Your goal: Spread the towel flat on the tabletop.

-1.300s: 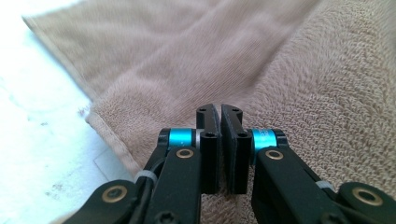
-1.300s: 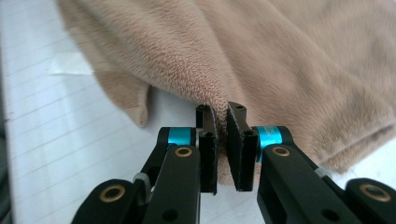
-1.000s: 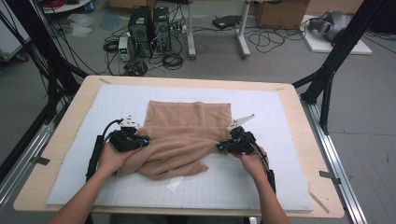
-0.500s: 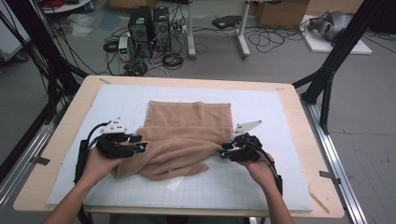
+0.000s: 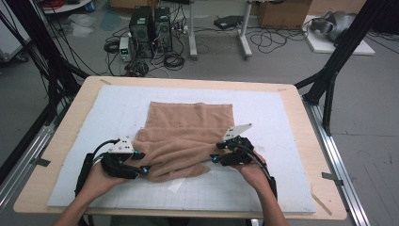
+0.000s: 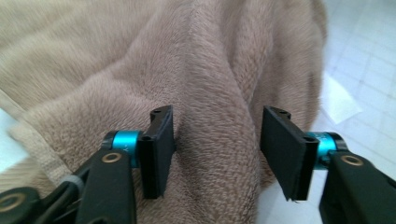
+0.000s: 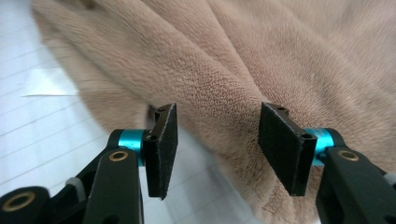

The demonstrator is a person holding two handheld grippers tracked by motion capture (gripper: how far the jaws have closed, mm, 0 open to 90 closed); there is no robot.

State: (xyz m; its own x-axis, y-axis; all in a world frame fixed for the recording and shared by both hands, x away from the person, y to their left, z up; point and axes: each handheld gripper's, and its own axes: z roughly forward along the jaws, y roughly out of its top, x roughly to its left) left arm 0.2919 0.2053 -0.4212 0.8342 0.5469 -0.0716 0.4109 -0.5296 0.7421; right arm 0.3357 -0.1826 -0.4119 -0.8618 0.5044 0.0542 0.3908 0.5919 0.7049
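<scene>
Since the earlier high-view frames both hands have drawn back and outward from the bunched near edge of the tan plush fleece towel (image 5: pixel 186 136), and both sets of jaws have just been opening. To my eye the front fold has just been let go, so the fold step looks finished or a fresh grip is coming.

In the high view the towel lies mid-table on the white gridded mat (image 5: pixel 282 113), its far part flat and square-edged. Its near part is doubled over in a loose, rumpled roll. That roll's long axis runs left to right across the table, tilting slightly toward the near side at the left. The left gripper (image 5: pixel 141 162) sits just off the roll's left end, and the right gripper (image 5: pixel 215 153) is at its right end. A small white paper scrap (image 5: pixel 175 185) lies just in front of the roll.

In the left gripper view the black foam-faced jaws stand apart with a ridge of fleece (image 6: pixel 219 140) rising between them. The left pad seems to brush the pile, the right stands clear, and nothing is pinched.

In the right gripper view the jaws are likewise spread. A fold of towel (image 7: pixel 219 93) lies between and beyond them, unclamped, with mat on the left.
</scene>
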